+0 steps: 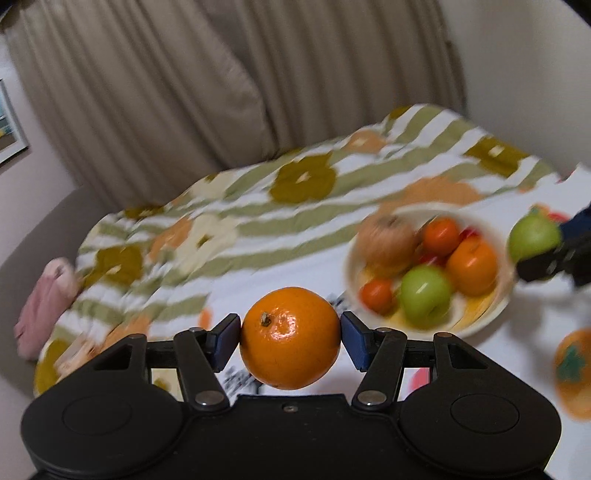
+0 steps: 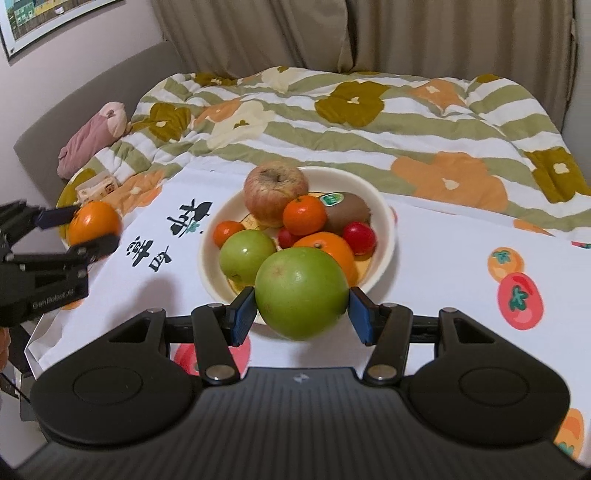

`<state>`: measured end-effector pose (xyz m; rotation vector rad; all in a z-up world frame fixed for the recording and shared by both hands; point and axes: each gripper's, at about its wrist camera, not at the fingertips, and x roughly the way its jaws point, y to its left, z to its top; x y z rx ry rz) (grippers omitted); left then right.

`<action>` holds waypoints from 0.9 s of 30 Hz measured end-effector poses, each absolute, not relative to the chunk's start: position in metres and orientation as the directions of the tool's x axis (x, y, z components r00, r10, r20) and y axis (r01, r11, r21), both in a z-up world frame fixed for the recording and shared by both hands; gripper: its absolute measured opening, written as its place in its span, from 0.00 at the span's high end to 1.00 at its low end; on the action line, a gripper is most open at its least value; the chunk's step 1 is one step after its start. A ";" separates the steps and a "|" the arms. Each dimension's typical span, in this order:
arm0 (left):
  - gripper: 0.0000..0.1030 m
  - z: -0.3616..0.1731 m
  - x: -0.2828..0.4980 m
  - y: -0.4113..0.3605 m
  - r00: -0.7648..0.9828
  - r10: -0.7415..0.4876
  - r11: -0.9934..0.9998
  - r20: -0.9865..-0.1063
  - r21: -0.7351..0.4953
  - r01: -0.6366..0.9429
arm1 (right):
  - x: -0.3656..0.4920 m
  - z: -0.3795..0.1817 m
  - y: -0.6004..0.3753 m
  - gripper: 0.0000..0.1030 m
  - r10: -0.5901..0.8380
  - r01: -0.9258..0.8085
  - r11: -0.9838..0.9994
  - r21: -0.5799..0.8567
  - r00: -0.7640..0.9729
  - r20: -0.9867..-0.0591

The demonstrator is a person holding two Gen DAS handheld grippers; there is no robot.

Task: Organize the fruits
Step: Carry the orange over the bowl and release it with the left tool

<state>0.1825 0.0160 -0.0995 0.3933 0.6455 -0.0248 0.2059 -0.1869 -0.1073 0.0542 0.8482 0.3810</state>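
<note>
My left gripper (image 1: 290, 339) is shut on an orange (image 1: 290, 338), held above the cloth to the left of the bowl; in the right wrist view that orange (image 2: 94, 227) shows at the far left between the left gripper's fingers (image 2: 55, 216). My right gripper (image 2: 302, 310) is shut on a green apple (image 2: 301, 293), held just in front of the cream bowl (image 2: 386, 236). The bowl holds a red apple (image 2: 275, 192), a green apple (image 2: 246, 254), a kiwi (image 2: 347, 210), oranges and small red fruits. In the left wrist view the bowl (image 1: 484, 319) is blurred, with the held green apple (image 1: 533, 238) beside it.
A white cloth printed with fruits and black characters (image 2: 461, 258) covers the table. Behind it lies a flowered, striped quilt (image 2: 369, 122) on a bed, with a pink plush toy (image 2: 92, 140) and a small box (image 2: 98, 192) at the left. Curtains (image 2: 369, 33) hang at the back.
</note>
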 end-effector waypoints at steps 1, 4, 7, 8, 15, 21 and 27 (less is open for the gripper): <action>0.39 -0.099 0.186 0.008 0.804 0.075 0.925 -0.590 0.341 0.164 | 0.205 -0.107 -0.191 0.33 0.345 -0.300 0.933 0.197 0.602 -0.720; 0.39 -0.100 0.190 -0.015 0.808 0.021 0.919 -0.589 0.329 0.216 | 0.204 -0.105 -0.204 0.33 0.328 -0.276 0.941 0.194 0.612 -0.720; 0.39 -0.106 0.196 -0.036 0.802 -0.028 0.911 -0.597 0.316 0.267 | 0.204 -0.105 -0.215 0.33 0.312 -0.255 0.948 0.191 0.621 -0.719; 0.39 -0.109 0.197 -0.042 0.799 -0.040 0.908 -0.600 0.312 0.279 | 0.205 -0.105 -0.220 0.33 0.307 -0.247 0.950 0.191 0.624 -0.719; 0.39 -0.127 0.205 -0.079 0.779 -0.083 0.880 -0.622 0.321 0.350 | 0.211 -0.106 -0.240 0.33 0.295 -0.223 0.955 0.197 0.631 -0.717; 0.38 -0.138 0.204 -0.102 0.789 -0.068 0.832 -0.610 0.402 0.382 | 0.218 -0.108 -0.248 0.33 0.302 -0.228 0.953 0.202 0.628 -0.717; 0.37 -0.148 0.199 -0.113 0.800 -0.051 0.787 -0.597 0.469 0.400 | 0.225 -0.109 -0.250 0.33 0.310 -0.237 0.950 0.204 0.624 -0.717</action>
